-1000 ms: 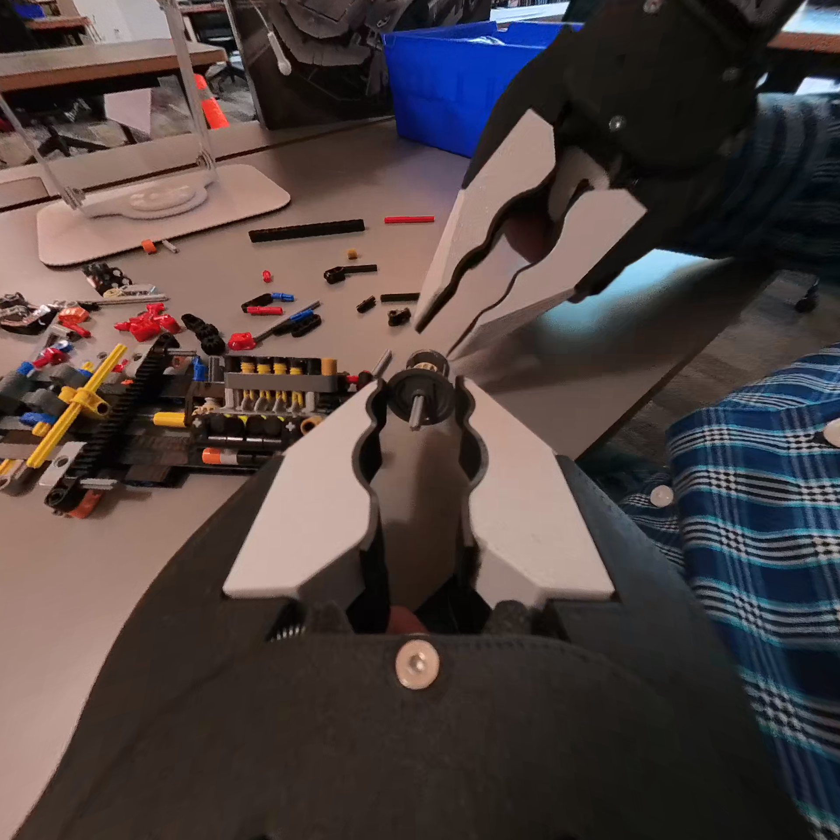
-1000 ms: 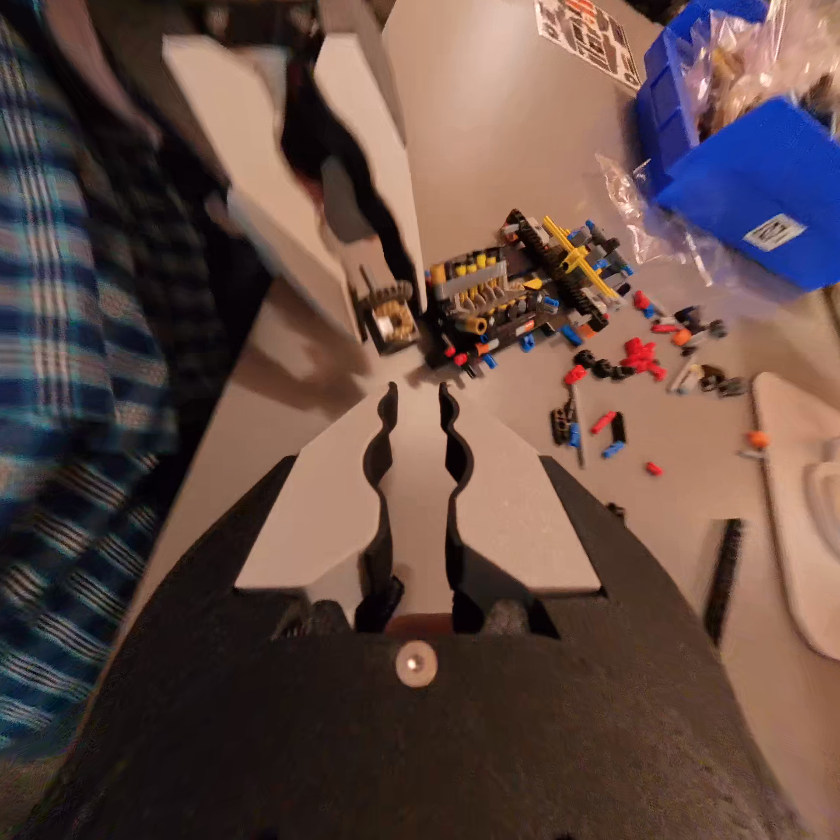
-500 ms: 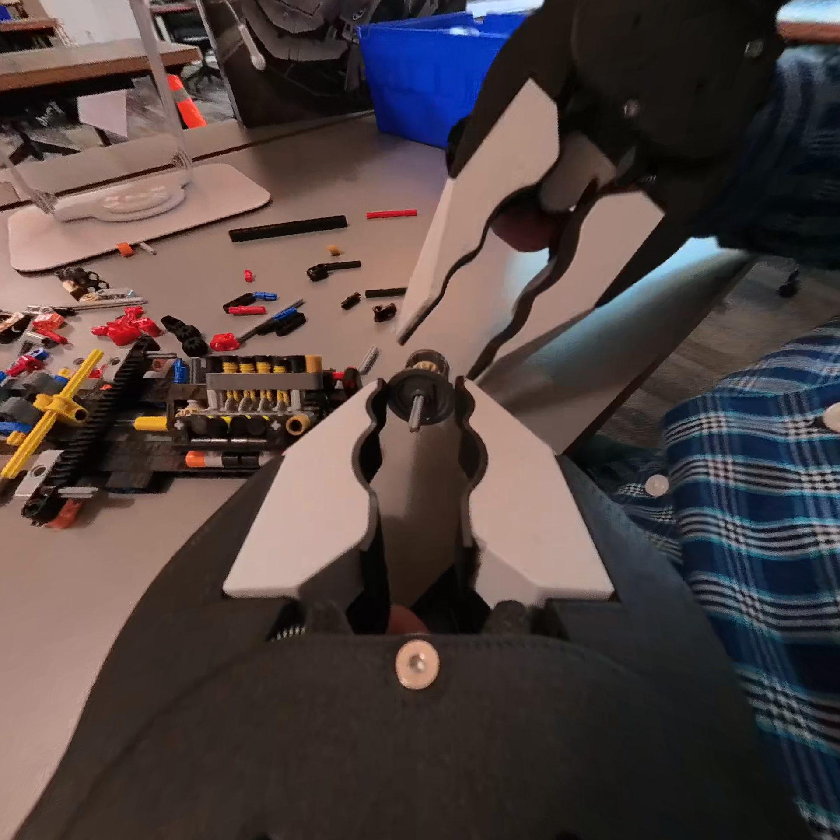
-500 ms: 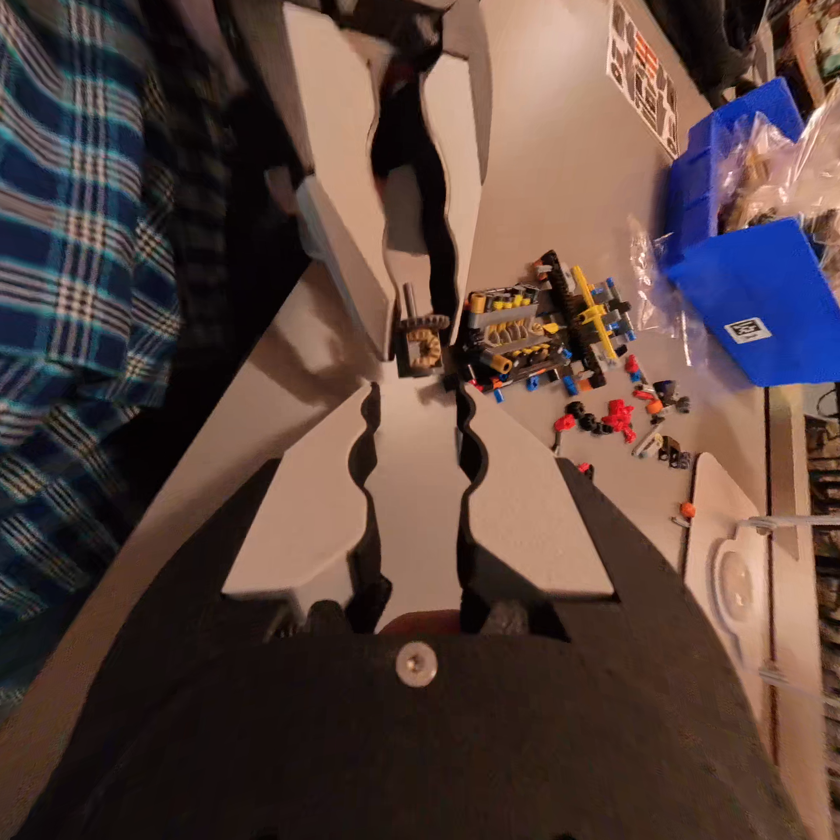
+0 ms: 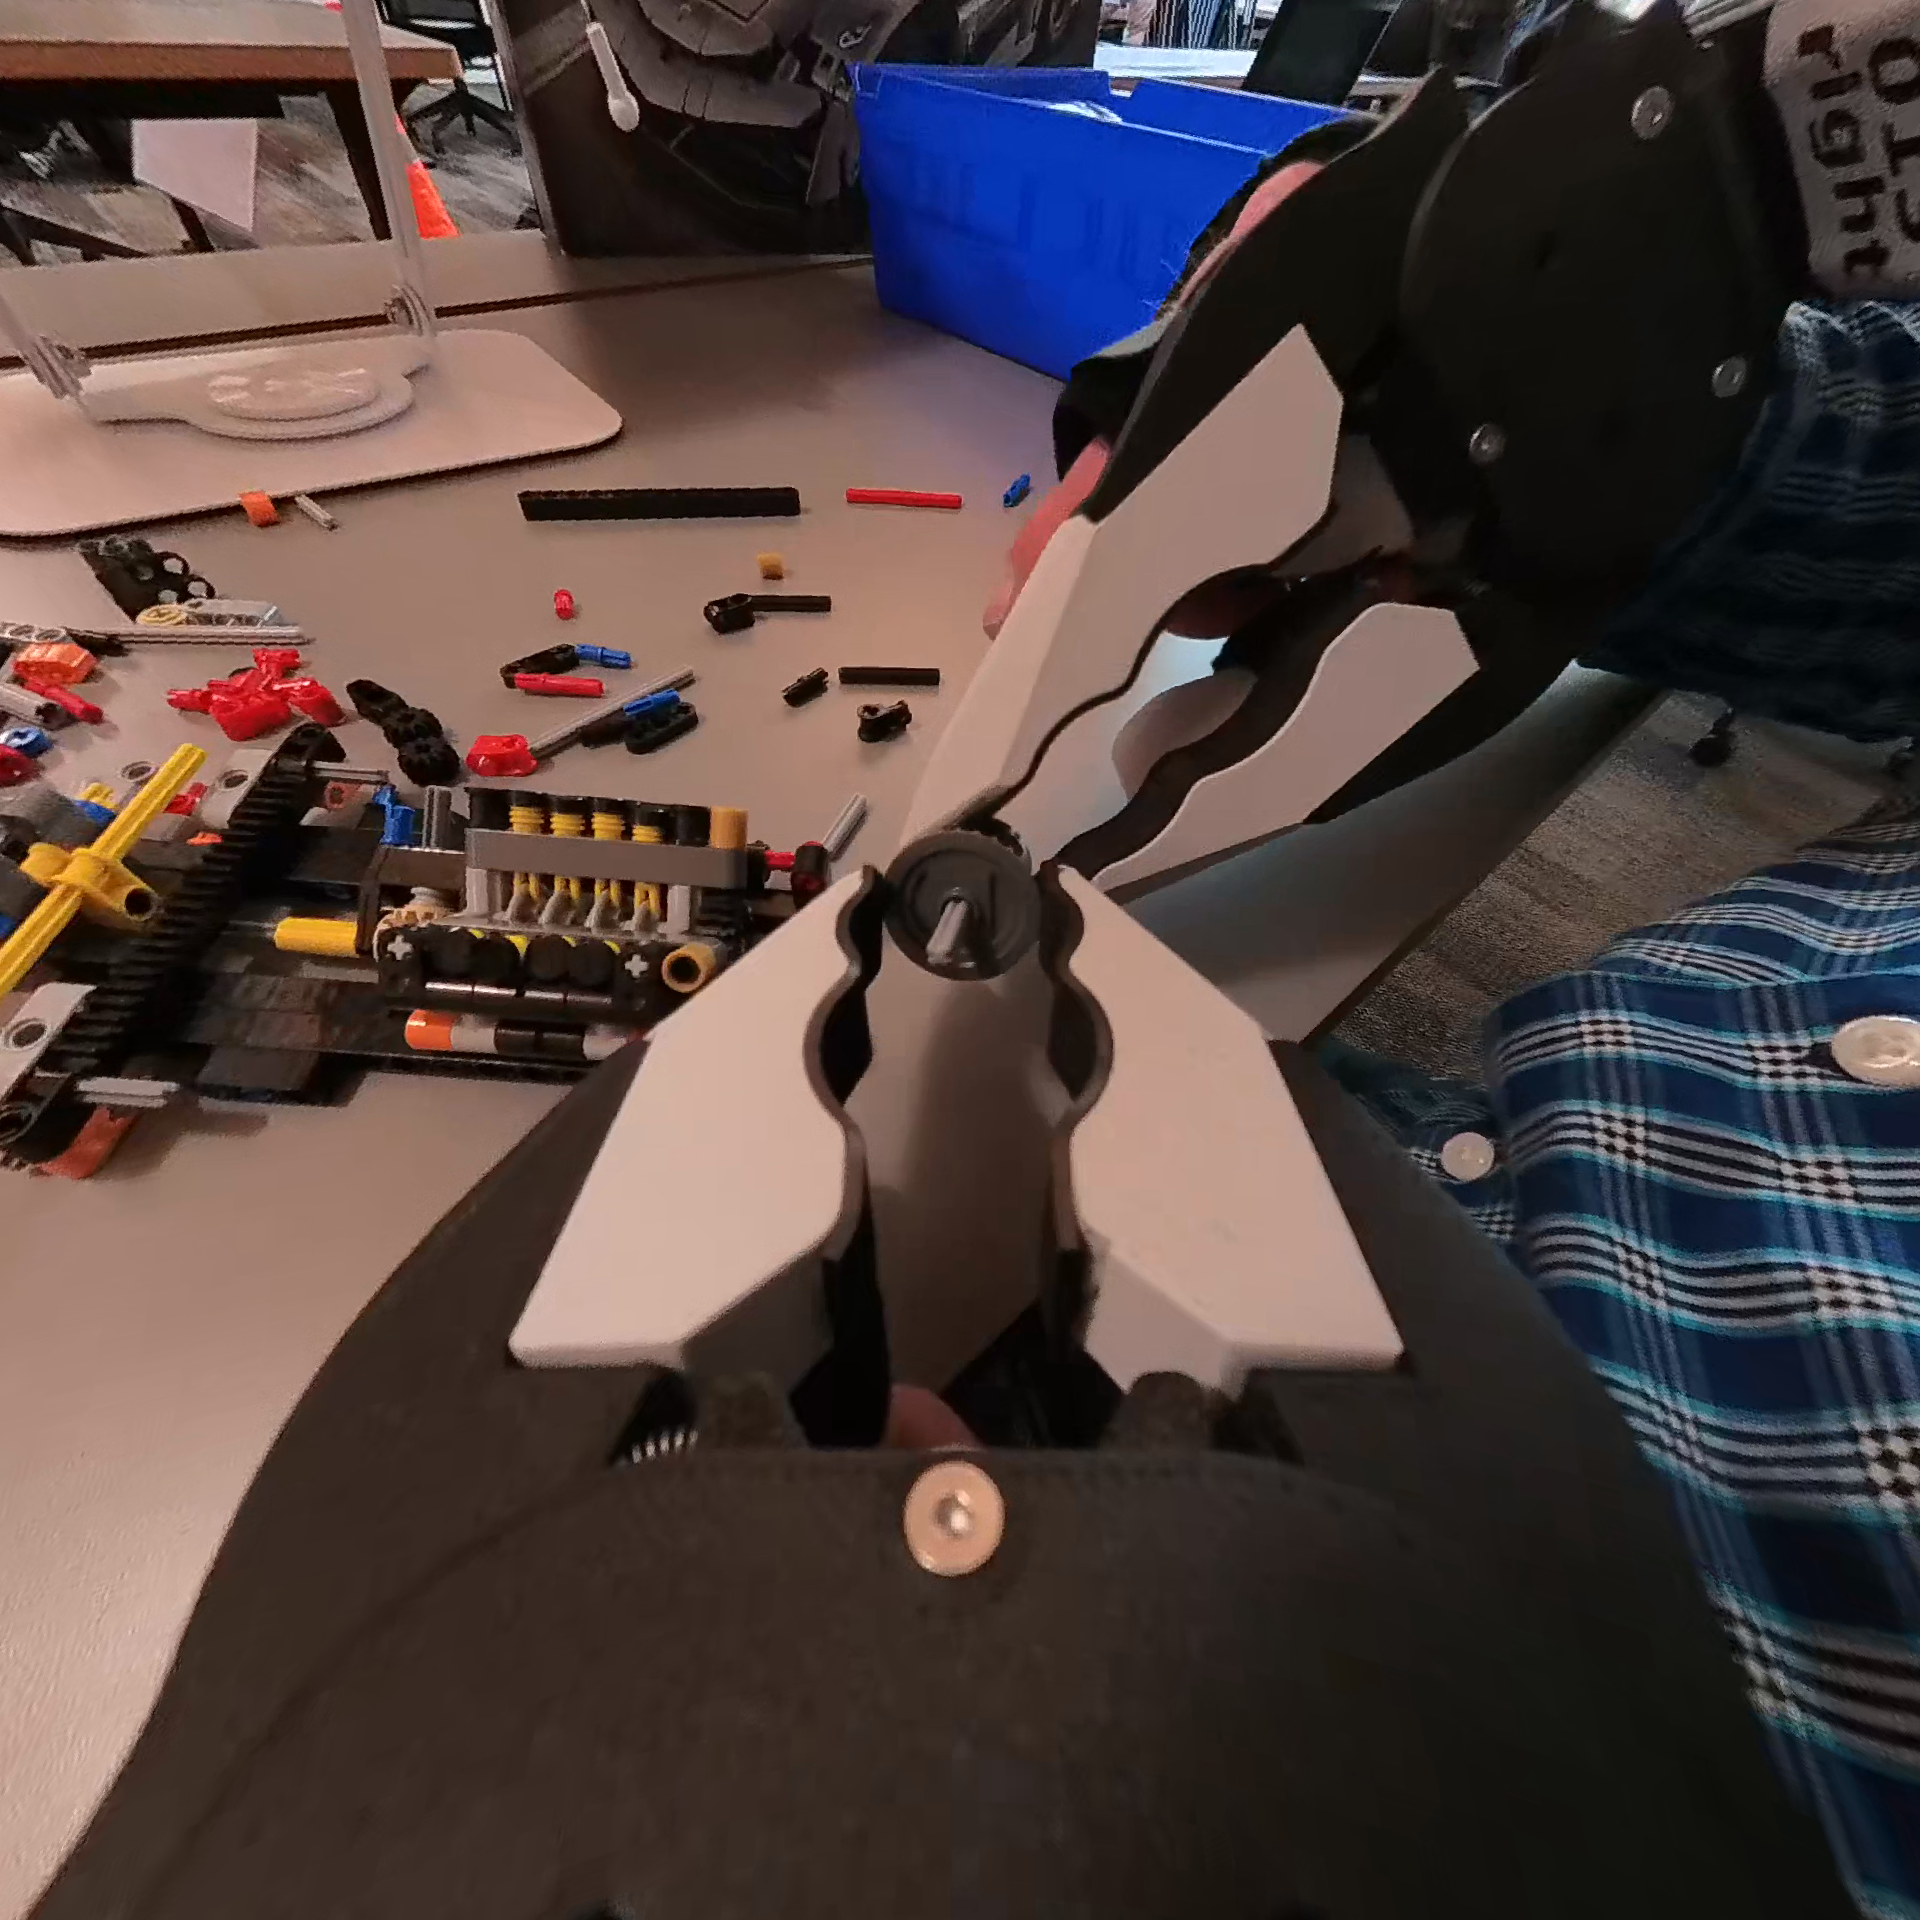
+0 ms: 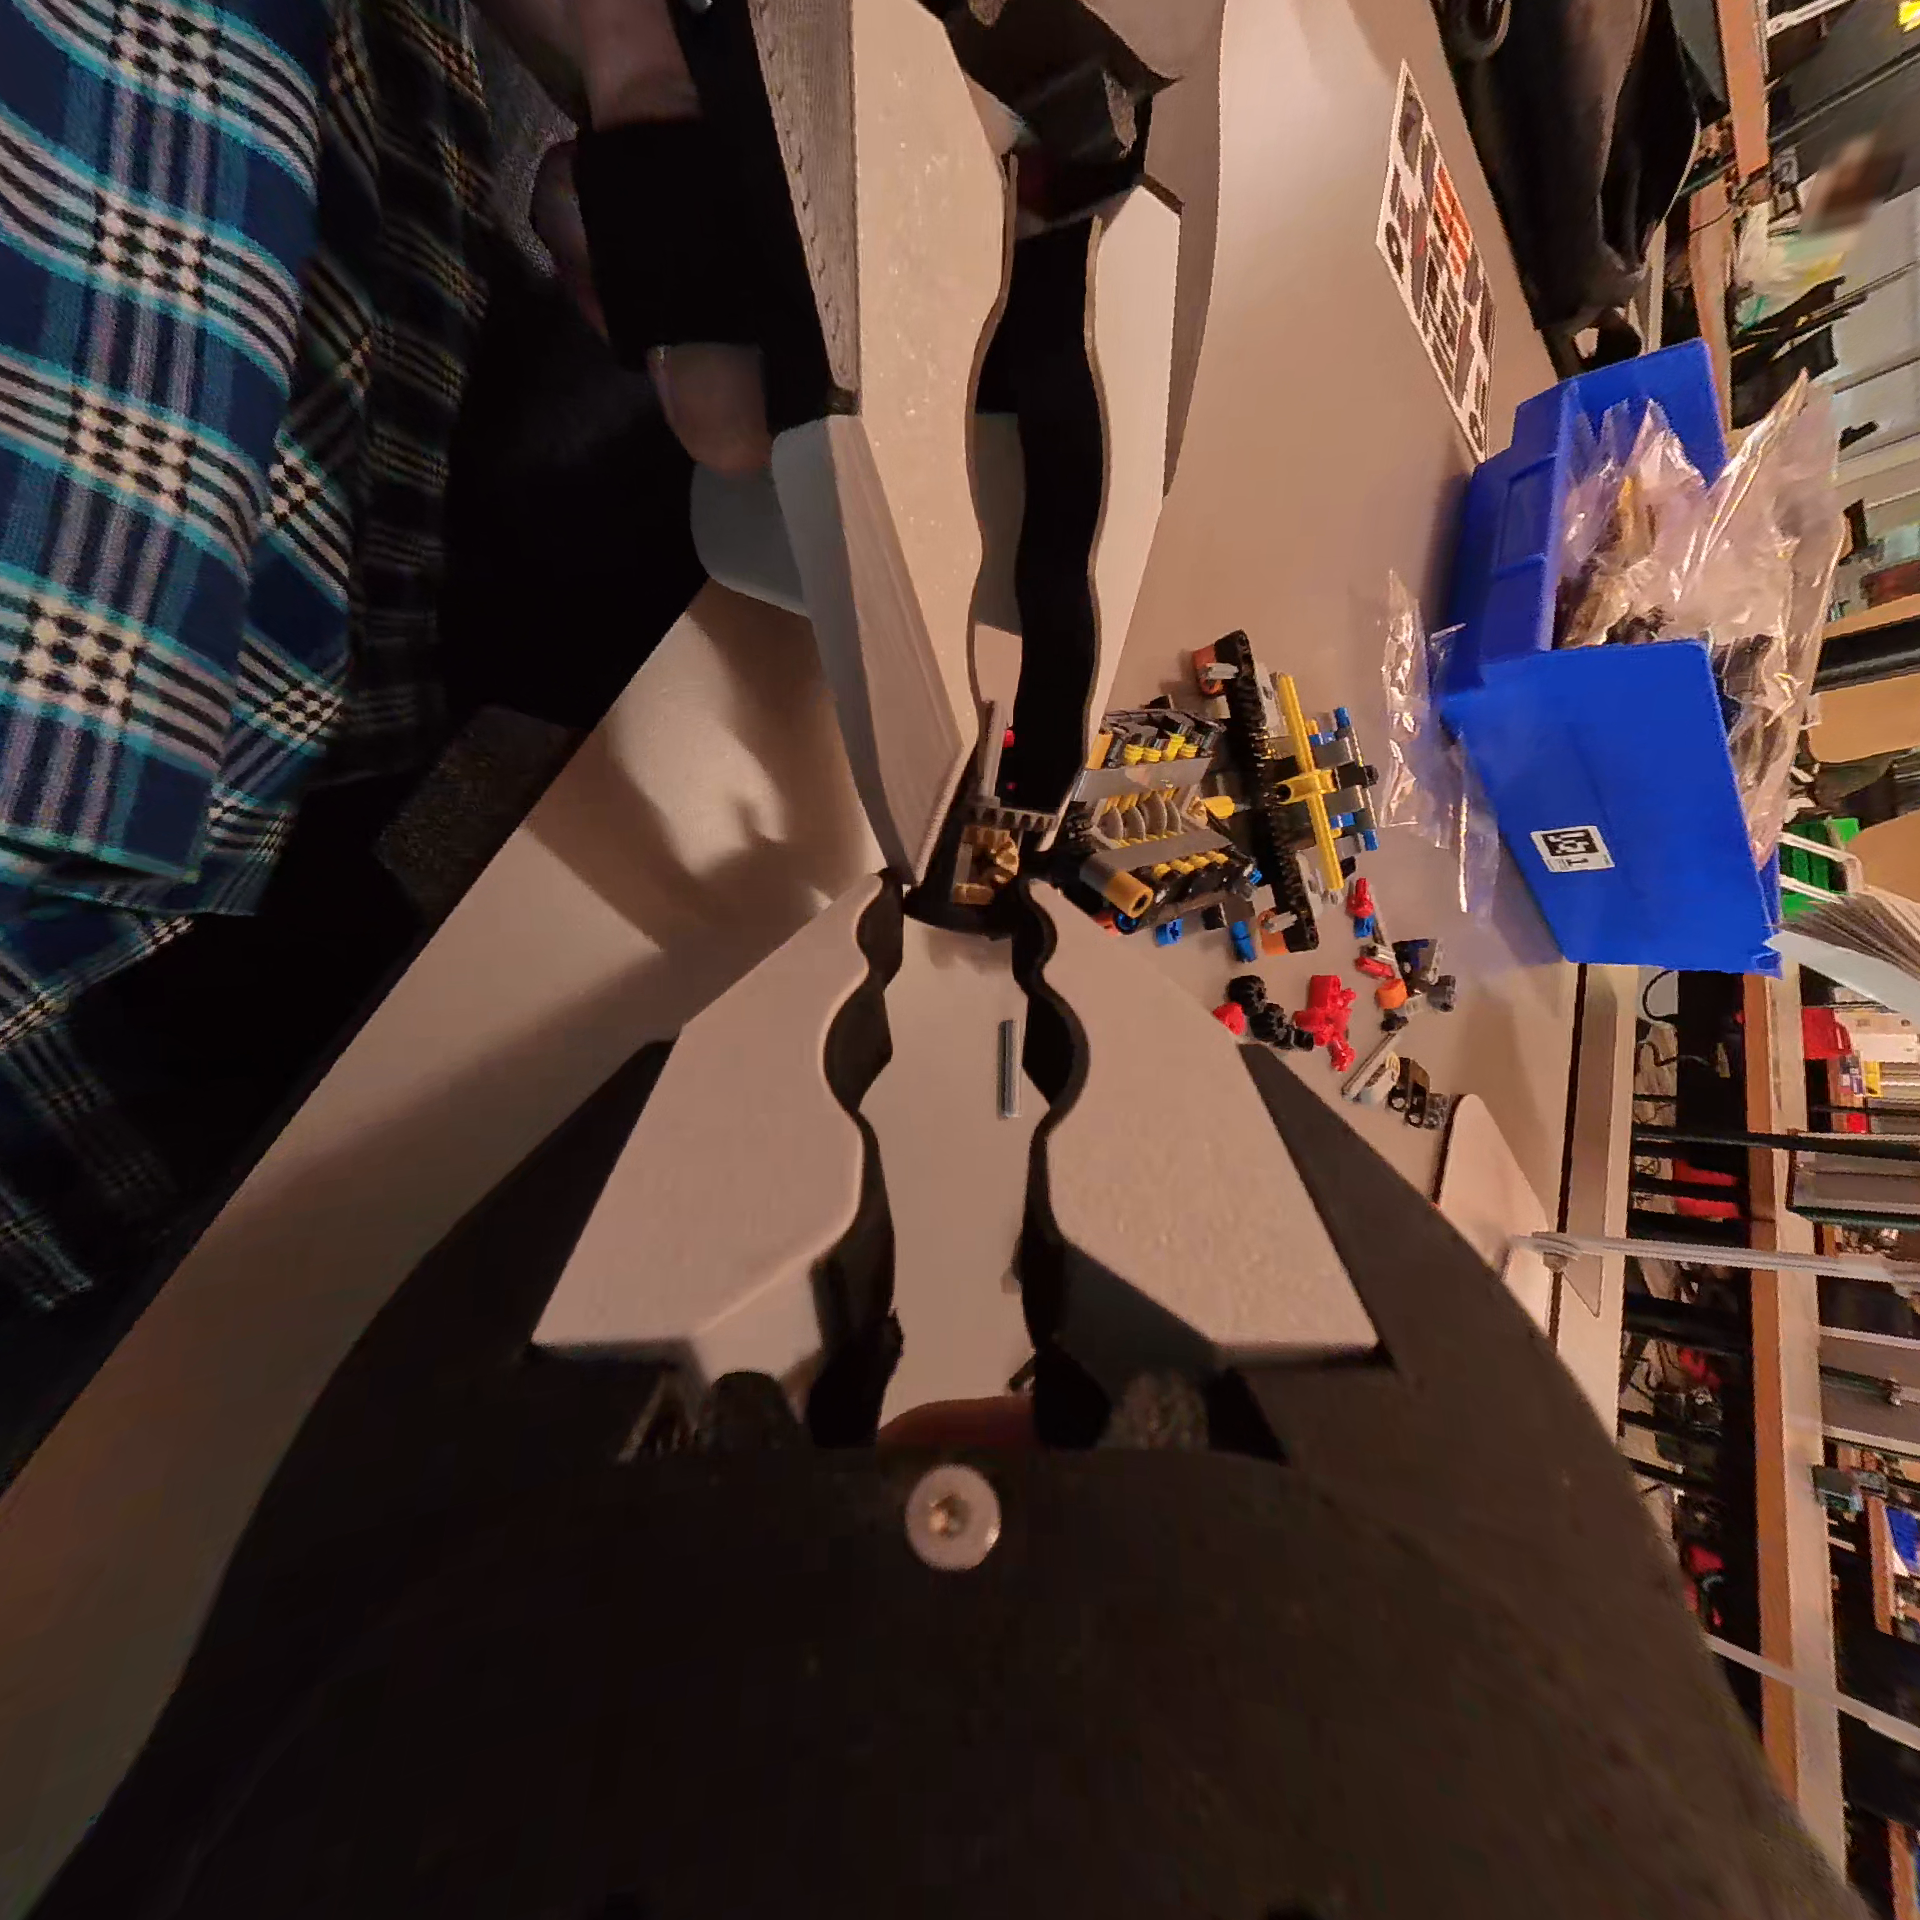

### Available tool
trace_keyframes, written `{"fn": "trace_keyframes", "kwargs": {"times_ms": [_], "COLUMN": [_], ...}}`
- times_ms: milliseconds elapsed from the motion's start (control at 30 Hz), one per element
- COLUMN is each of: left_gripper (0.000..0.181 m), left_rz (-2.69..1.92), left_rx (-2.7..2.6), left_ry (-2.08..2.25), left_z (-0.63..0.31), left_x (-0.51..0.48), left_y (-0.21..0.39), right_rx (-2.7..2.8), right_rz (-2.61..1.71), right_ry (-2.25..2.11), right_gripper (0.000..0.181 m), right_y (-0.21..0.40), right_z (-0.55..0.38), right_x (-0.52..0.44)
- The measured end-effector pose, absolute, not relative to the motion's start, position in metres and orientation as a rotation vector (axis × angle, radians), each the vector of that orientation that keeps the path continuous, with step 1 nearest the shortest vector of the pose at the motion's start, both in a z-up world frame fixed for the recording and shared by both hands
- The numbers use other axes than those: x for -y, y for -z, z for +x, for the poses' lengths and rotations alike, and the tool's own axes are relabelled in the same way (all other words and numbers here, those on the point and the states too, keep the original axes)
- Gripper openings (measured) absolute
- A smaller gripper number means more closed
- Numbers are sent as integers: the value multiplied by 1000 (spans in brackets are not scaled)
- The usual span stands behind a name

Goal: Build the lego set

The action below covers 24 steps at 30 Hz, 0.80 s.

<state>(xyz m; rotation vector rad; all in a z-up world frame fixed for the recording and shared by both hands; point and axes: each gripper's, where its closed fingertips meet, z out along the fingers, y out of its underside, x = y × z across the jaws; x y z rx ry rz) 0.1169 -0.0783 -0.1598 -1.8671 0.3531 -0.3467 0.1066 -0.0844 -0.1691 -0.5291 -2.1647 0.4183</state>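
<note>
The left gripper (image 5: 961, 904) is clenched on a small gear assembly (image 5: 964, 914): a round black piece with a short grey axle sticking out of its middle toward the camera. From the right wrist view the same assembly (image 6: 987, 857) shows a tan bevel gear set in a dark grey toothed frame, held above the grey table (image 5: 260, 1299) near its edge. The right gripper (image 6: 961, 914) has its jaws parted, with its fingertips at either side of the assembly; whether they touch it cannot be told. On the table just beyond lies the partly built model (image 5: 499, 925), a long black and grey frame carrying a row of yellow pistons, a black toothed rack and a yellow cross axle. Loose red, black and blue pieces (image 5: 582, 686) are scattered behind it, with a blue bin (image 5: 1018, 229) farther back.
</note>
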Motion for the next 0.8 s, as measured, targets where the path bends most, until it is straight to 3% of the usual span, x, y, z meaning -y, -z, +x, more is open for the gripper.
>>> {"fn": "trace_keyframes", "kwargs": {"times_ms": [433, 567, 800], "left_gripper": [36, 16, 3], "left_rz": [-1878, -1892, -1968], "left_rx": [-318, -311, -370], "left_ry": [289, 276, 264], "left_z": [103, 97, 102], "left_x": [86, 90, 91], "left_y": [161, 160, 173], "right_rx": [2174, 2179, 2204], "right_rz": [-510, -485, -414], "right_ry": [-389, -364, -328], "right_gripper": [18, 18, 19], "right_y": [175, 180, 185], "right_z": [102, 102, 100], "right_x": [79, 78, 82]}}
